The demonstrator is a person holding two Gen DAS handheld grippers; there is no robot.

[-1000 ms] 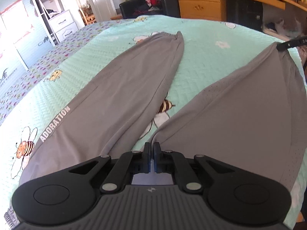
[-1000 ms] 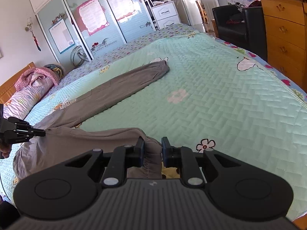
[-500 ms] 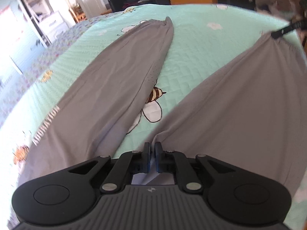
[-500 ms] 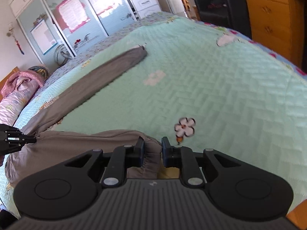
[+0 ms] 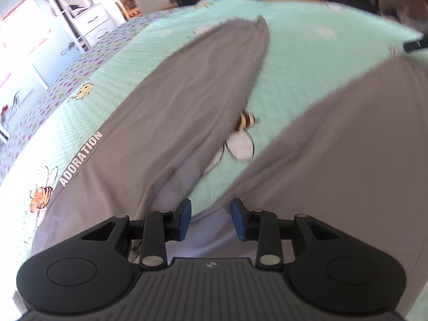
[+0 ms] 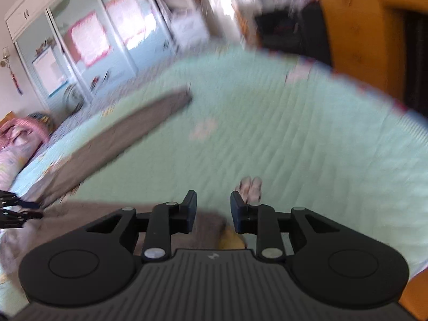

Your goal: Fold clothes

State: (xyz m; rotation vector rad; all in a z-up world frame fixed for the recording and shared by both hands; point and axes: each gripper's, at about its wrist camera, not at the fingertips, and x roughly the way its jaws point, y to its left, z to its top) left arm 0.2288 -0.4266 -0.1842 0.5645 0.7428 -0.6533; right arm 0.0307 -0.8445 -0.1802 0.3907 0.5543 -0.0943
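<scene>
White capitals reading "ADORATION" run along the left leg of the grey trousers (image 5: 165,123).

Sunlit bedroom (image 6: 307,123), wooden dresser (image 6: 353,50)

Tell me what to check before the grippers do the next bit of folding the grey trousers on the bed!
1. Left gripper let go: ok, its jaws have just been opening and its pads are apart over the crotch.
2. Right gripper let go: ok, jaws have just been opening; the cuff lies below them, unpinched.
3. Grey trousers flat on the green bedspread: ok, both legs spread in a V.
4. Far leg smooth: ok, only slight creases near the crotch.
5. Near cuff lying tidy: cannot tell, the picture is blurred.
6. Bedspread between the legs free for folding: ok.
</scene>
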